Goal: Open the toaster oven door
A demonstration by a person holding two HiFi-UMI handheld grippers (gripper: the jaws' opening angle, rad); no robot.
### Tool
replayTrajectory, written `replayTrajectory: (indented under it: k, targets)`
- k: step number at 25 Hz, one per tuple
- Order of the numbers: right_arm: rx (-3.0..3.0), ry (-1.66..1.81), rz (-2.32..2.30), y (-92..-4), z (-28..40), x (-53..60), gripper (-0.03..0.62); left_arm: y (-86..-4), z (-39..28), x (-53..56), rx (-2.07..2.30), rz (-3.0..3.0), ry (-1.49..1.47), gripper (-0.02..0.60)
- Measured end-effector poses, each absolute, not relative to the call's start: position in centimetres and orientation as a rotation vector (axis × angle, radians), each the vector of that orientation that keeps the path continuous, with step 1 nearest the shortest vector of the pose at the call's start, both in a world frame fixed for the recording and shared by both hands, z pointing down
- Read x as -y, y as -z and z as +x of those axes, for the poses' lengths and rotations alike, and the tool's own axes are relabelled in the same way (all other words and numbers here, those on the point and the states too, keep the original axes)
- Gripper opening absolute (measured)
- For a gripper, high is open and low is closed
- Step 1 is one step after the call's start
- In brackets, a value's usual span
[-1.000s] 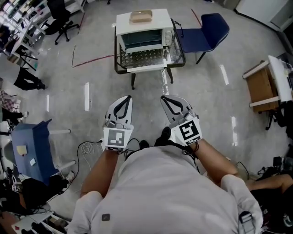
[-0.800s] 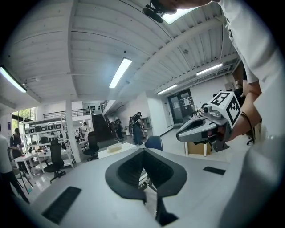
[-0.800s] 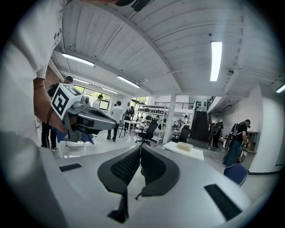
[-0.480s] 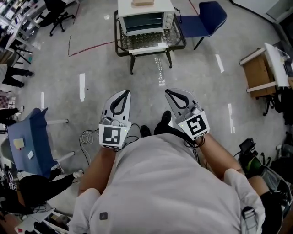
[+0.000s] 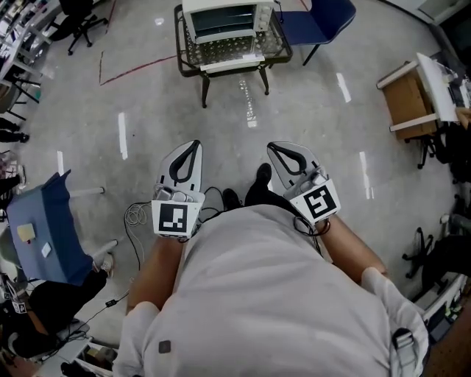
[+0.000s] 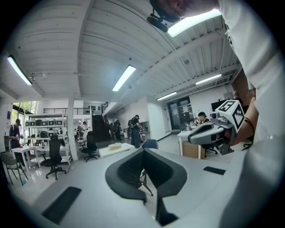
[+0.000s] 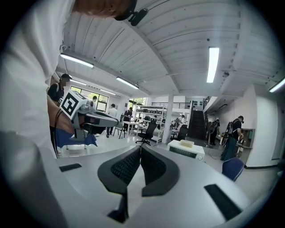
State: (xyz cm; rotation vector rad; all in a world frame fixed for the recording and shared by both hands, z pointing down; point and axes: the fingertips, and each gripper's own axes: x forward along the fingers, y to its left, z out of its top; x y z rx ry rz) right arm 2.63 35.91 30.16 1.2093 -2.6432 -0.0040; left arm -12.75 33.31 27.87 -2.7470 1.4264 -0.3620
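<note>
Floor (image 5: 316, 103), toaster oven (image 5: 221, 15) well beyond left gripper (image 5: 193, 143)

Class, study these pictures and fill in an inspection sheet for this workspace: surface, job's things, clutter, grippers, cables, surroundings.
Surface: small black-framed table standing on a grey floor.
Job's things: white toaster oven on the table, well ahead of both grippers; door position unclear from this distance.
Clutter: nothing seen round the oven.
Grippers: left gripper and right gripper both shut, nothing between their jaws, held side by side before the person.
Cables: pale cable coil on the floor beside the left gripper.
Surroundings: blue chair right of the table; wooden desk far right; second blue chair far left; red floor tape.
</note>
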Motion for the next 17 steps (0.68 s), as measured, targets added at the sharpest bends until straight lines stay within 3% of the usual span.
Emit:
replayTrajectory:
  k: [17]
  targets:
    - [2.612, 0.028, 1.247, -29.8, 3.3, -35.1, 0.020, -28.1, -12.0, -32.2, -1.376, -2.776, 0.352, 0.016]
